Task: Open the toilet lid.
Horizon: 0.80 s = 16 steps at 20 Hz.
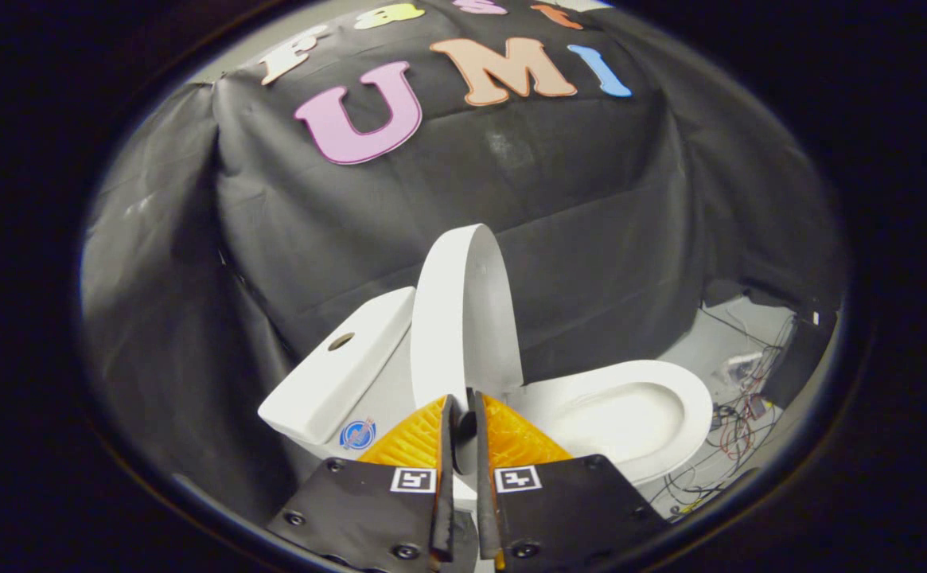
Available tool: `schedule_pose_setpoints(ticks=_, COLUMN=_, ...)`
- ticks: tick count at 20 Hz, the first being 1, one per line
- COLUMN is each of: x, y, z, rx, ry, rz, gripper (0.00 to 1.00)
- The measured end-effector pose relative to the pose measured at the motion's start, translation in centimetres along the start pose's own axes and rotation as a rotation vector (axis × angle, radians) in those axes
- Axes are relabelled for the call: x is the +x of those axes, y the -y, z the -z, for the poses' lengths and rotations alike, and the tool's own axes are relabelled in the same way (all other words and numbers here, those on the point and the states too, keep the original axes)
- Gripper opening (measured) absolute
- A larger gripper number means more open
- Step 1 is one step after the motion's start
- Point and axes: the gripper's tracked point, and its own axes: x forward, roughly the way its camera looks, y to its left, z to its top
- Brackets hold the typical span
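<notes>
- The gripper (461,407) had two orange fingers (411,438) with black inner pads, and they stood very close together with only a thin gap between them.
- The claw looked clenched, or nearly so. The bottom edge of the toilet lid (463,310) sat right at the fingertips, but I could not tell if both fingers pressed on it.
- The toilet lid was white and stood up almost straight, just ahead of the fingers. It was already lifted off the seat.
- The lid leaned back a little toward the tank (336,370), which sat just beside it.
- The tank was white too, with a small round button hole (341,341) on its top.
- A little blue round sticker (358,434) was on the toilet under the tank, near the left finger.
- The toilet seat (674,382) lay flat on the other side of the lid, and the open bowl (622,418) showed inside its ring.
- Each finger had a black plate behind it with a small black-and-white square tag (414,480).
- Beyond the seat, a tangle of thin wires (738,422) lay on the pale floor (710,342).
- Black cloth (312,231) hung behind the toilet like a wall.
</notes>
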Motion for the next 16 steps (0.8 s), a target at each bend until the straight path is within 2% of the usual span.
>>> schedule_pose_setpoints(ticks=2, x=0.6, y=-1.5, z=0.1, rx=-0.014, ry=0.009, rz=-0.014, gripper=0.13)
schedule_pose_setpoints(ticks=6, x=1.3, y=-4.1, z=0.5, rx=-0.045, ry=0.022, rz=0.014, gripper=0.13)
schedule_pose_setpoints(ticks=10, x=2.1, y=-7.1, z=1.5, rx=-0.114, ry=0.020, rz=-0.006, gripper=0.13)
schedule_pose_setpoints(ticks=16, x=3.2, y=-10.0, z=2.3, rx=-0.188, ry=0.033, rz=0.029, gripper=0.13)
